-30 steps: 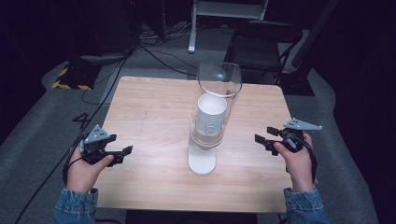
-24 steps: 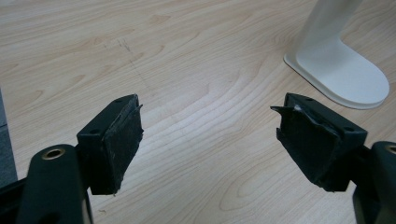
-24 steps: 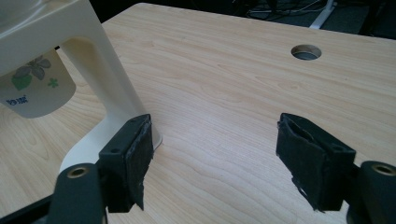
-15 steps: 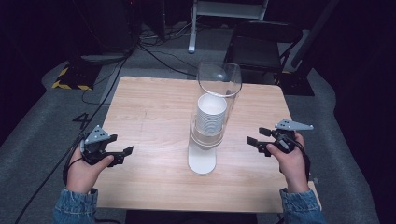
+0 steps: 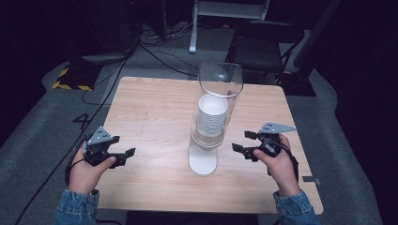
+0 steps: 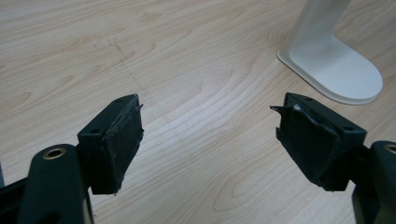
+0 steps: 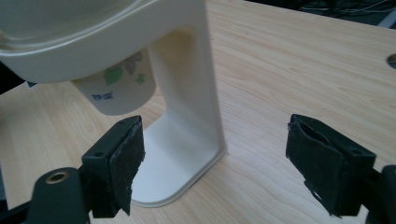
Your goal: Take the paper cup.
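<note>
A white cup dispenser stands mid-table, with a clear tube holding a stack of paper cups. In the right gripper view the lowest cup, printed with green leaves, hangs below the dispenser's holder ring beside its white stand. My right gripper is open just right of the dispenser, its jaws pointing at it and holding nothing. My left gripper is open near the table's left front, well apart from the dispenser base.
The wooden table has bare room to the left and behind the dispenser. A dark chair stands beyond the far edge. Cables run over the grey floor. Yellow-black tape marks the floor at far left.
My right gripper has moved left, closer to the dispenser. The left gripper has stayed put.
</note>
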